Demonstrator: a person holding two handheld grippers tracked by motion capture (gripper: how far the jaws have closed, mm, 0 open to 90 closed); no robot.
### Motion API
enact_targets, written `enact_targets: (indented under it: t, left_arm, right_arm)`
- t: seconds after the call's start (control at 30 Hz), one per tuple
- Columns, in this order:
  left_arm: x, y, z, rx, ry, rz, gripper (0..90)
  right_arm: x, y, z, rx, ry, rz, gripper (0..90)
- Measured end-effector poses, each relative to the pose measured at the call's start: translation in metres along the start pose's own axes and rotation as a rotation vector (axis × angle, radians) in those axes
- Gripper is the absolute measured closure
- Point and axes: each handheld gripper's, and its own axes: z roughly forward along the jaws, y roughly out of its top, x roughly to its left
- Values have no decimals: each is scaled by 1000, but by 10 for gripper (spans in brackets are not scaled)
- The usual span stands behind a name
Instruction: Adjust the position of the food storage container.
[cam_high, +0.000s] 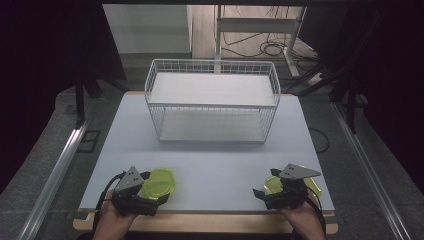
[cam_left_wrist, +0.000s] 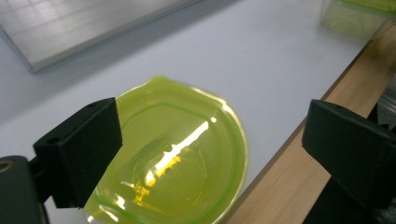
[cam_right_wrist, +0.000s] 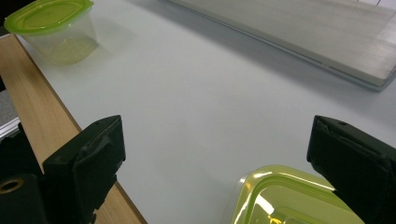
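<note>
Two lime-green, translucent plastic food containers with lids sit near the lower edge of the white bench (cam_high: 210, 165), one in each lower corner of the high view.

Left container (cam_high: 159, 183): lower left of the high view, just beside the left claw (cam_high: 150, 192). In the left gripper view the same round green lid (cam_left_wrist: 173, 158) lies between the two black jaws, which stand spread wide; the left-hand jaw overlaps the lid's edge in the frame, the right-hand jaw is well apart from it, over the wooden edge strip (cam_left_wrist: 299, 172). Claw released, grasping nothing.

Right container (cam_high: 272, 184): lower right of the high view, largely covered by the right claw (cam_high: 272, 192). In the right gripper view the lid's corner (cam_right_wrist: 289, 198) shows at the bottom of the frame, near the right-hand jaw. Jaws spread wide, nothing clamped: released.

White wire basket shelf with two tiers (cam_high: 212, 100): upper centre of the high view, well apart from both containers, and it carries nothing.

Risks, as I judge them:
- Smooth, glossy lids; a pinch on the rim alone could slip or pop the lid off.
- Thin walls could buckle under a hard squeeze.
- Both containers sit close to the bench's near edge; a nudge from a closing jaw could push one off.
- Neither claw is centred over its container; closing now could tip it.
</note>
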Motion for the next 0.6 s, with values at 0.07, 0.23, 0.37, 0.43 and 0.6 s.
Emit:
enact_targets:
  t: [0.07, 0.23, 0.37, 0.43, 0.6]
  left_arm:
    - [1, -1, 0, -11, -18, -12, 29]
    - [-3, -1, 2, -8, -11, 11, 58]
    - [-3, -2, 2, -17, -26, 14, 92]
    - [-2, -2, 2, -21, -33, 14, 109]
    - [-2, -3, 4, -24, -30, 17, 134]
  right_arm:
    - [-1, -2, 1, 14, -7, -6, 56]
    - [2, -1, 2, 12, -21, -25, 82]
    - [4, -1, 3, 7, -12, -18, 115]
    - [3, -1, 3, 8, -8, -9, 125]
    - [2, -2, 4, 17, -11, -3, 137]
